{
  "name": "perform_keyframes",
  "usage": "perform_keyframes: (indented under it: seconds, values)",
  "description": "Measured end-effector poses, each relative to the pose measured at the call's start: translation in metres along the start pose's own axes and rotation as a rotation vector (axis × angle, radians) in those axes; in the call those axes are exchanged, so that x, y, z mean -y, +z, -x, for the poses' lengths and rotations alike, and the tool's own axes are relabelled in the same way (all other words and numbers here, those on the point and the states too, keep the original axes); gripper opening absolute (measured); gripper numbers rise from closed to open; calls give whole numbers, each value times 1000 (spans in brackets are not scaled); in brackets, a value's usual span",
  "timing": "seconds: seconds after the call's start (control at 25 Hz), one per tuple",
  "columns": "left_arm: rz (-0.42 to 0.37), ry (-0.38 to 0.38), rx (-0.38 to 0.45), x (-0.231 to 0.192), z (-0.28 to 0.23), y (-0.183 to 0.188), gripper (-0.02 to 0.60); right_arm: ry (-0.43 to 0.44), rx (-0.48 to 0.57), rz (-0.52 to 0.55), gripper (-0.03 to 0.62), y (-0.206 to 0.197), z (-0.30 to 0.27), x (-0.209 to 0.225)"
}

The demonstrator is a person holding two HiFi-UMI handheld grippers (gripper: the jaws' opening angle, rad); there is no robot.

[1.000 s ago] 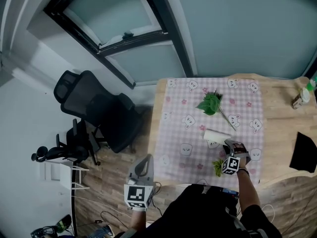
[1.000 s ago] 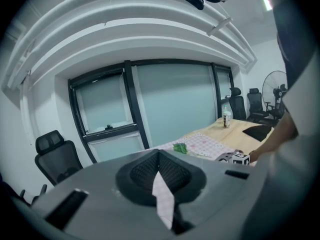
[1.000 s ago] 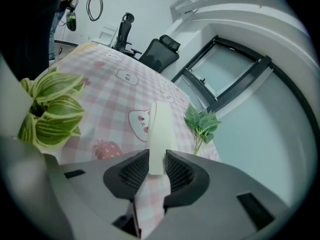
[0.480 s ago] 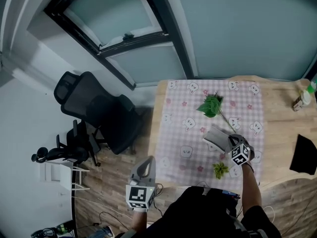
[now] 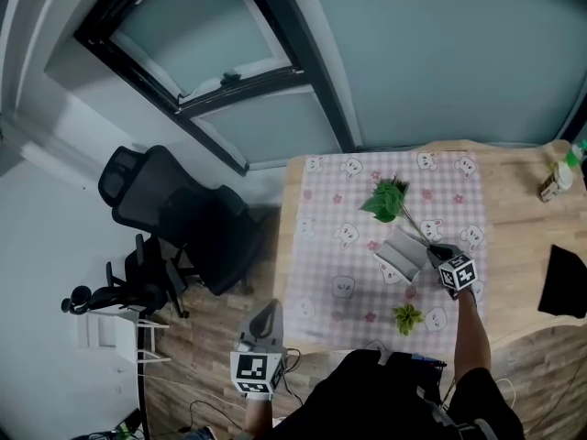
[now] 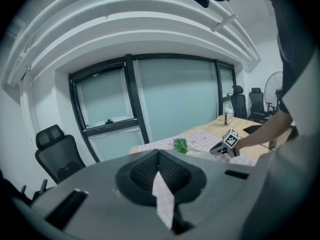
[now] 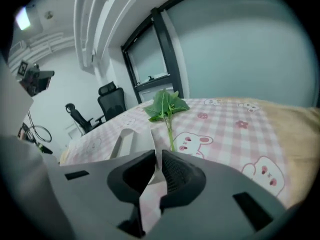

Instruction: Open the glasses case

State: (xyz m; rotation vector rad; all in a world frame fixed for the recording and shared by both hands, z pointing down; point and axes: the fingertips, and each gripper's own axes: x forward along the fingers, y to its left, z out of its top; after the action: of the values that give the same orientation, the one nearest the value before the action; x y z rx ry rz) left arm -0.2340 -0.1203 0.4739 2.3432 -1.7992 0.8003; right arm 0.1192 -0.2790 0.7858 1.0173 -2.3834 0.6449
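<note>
The white glasses case [image 5: 400,255] lies on the pink checked cloth [image 5: 339,246], its lid raised at an angle. My right gripper [image 5: 438,257] is at the case's right end, its jaws closed on the thin lid edge and just starting to open. In the right gripper view the lid [image 7: 145,134] runs into the narrow gap of the right gripper [image 7: 155,156], with the case's base [image 7: 121,143] to its left. My left gripper [image 5: 264,314] hangs off the table's front left corner, shut and holding nothing; the left gripper view shows its pads [image 6: 150,171] together.
A leafy green sprig [image 5: 387,197] lies just beyond the case, and a small green tuft [image 5: 406,316] sits near the front edge. On the bare wood at right are a bottle [image 5: 557,180] and a black object [image 5: 561,280]. An office chair [image 5: 174,214] stands left of the table.
My right gripper closed on the case's end, rolled and moved away from the front edge, and the lid came up. The left gripper stayed put.
</note>
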Motion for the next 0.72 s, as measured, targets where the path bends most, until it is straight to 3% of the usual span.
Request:
perform_keyframes:
  seconds: [0.16, 0.32, 0.56, 0.72]
  values:
    - [-24, -13, 23, 2, -4, 9, 0, 5, 104, -59, 35, 19, 32, -1]
    - [-16, -33, 73, 6, -13, 20, 0, -63, 190, -5, 35, 55, 82, 3]
    - [-7, -65, 163, 10, -24, 52, 0, -325, 518, 135, 18, 179, 228, -54]
    - [-2, -96, 233, 23, -25, 74, 0, -471, 698, 60, 18, 216, 315, -105]
